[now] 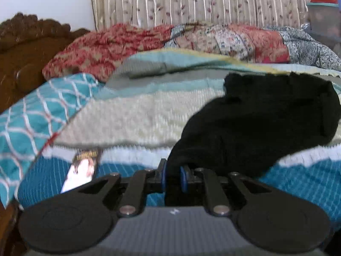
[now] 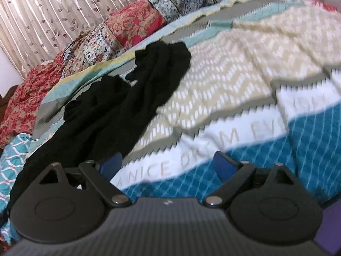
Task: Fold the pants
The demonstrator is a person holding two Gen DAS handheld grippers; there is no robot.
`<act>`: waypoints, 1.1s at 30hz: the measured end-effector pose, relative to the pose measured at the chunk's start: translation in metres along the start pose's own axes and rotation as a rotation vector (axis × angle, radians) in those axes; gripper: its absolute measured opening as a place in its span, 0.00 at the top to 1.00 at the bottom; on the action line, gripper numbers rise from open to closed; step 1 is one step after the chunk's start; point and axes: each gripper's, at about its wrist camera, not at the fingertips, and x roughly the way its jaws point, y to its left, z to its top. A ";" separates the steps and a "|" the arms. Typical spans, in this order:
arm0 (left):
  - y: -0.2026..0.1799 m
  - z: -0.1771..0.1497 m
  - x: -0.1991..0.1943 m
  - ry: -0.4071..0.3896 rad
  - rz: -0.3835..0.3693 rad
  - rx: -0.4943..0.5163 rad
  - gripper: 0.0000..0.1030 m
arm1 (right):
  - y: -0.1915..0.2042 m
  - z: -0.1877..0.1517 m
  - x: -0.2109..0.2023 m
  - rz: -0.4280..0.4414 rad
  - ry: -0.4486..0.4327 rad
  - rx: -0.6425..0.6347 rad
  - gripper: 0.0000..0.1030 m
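Note:
The black pants (image 1: pixel 255 123) lie bunched on the bedspread, stretching away to the right in the left wrist view. My left gripper (image 1: pixel 173 178) is shut on the near end of the pants, cloth pinched between its blue pads. In the right wrist view the pants (image 2: pixel 119 106) run in a crumpled strip from the far middle down to the lower left. My right gripper (image 2: pixel 168 166) is open and empty, its left blue pad (image 2: pixel 110 164) beside the pants' near end, over the bedspread.
The bedspread (image 2: pixel 245 81) is striped teal, white and beige. A patterned red and blue quilt (image 1: pixel 170 40) is heaped along the far side before a curtain (image 1: pixel 191 0). A teal pillow (image 1: pixel 32 123) and a carved wooden headboard (image 1: pixel 25 42) are at left. A booklet (image 1: pixel 82 170) lies near my left gripper.

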 end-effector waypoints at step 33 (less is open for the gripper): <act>0.037 0.081 -0.015 -0.068 -0.049 -0.322 0.89 | -0.028 0.242 0.020 0.111 -0.269 0.133 0.86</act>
